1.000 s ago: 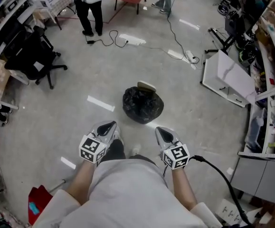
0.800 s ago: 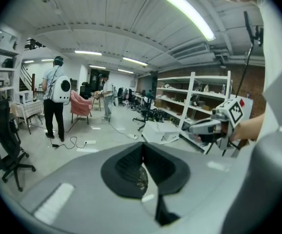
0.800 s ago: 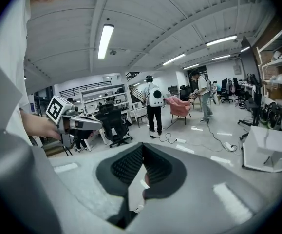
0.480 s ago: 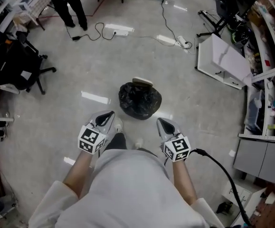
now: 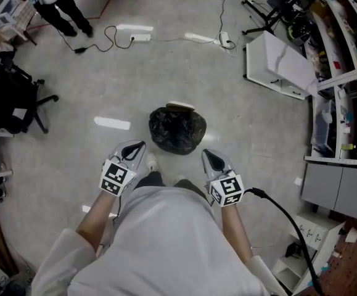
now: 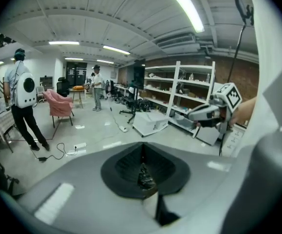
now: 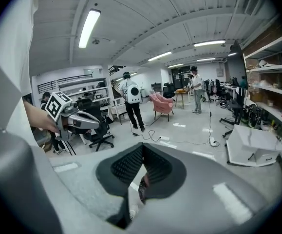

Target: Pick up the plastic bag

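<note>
Closing in on black plastic bag [image 5: 177,130], mid-frame on floor [image 5: 258,134], nearer than a second ago, with left gripper [image 5: 137,147] and right gripper [image 5: 207,155] just below it, both fully closed, empty, not yet touching: grasp pending.

White cabinet [image 5: 275,66], black office chair [image 5: 5,100].

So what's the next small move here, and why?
Probably open the left tongs and right tongs and lower them toward the bag: both are shut, empty and short of it, and it sits untouched on the floor.
</note>
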Demonstrator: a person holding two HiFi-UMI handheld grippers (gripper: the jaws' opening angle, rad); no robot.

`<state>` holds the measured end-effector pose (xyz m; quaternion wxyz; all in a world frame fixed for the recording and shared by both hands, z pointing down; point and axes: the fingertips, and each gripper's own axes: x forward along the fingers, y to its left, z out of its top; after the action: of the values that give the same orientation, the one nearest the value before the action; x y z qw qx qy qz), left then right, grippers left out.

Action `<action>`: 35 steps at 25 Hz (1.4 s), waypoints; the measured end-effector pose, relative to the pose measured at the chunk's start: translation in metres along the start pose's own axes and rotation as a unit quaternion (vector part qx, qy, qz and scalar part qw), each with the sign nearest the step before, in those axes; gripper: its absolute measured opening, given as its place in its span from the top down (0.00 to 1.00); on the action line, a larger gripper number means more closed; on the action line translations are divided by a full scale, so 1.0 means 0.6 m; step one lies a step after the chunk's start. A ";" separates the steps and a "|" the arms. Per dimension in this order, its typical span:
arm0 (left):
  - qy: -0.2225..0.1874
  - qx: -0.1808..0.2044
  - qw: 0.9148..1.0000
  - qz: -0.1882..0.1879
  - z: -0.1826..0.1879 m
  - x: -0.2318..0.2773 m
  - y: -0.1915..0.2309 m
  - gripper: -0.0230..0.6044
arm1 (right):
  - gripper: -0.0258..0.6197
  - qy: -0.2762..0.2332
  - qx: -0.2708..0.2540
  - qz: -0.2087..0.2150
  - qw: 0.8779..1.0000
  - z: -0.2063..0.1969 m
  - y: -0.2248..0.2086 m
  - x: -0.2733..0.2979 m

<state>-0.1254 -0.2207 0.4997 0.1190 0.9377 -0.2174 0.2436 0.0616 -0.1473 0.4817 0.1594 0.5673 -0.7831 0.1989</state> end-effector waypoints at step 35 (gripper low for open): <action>0.169 -0.151 0.973 0.051 -0.369 0.403 0.153 0.96 | 0.91 0.172 0.073 0.042 0.982 -0.413 -0.267 0.274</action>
<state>-0.0677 -0.3129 0.8224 0.2816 0.8420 -0.2760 0.3682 0.1697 -0.2054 0.7965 0.2414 0.5010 -0.7508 0.3564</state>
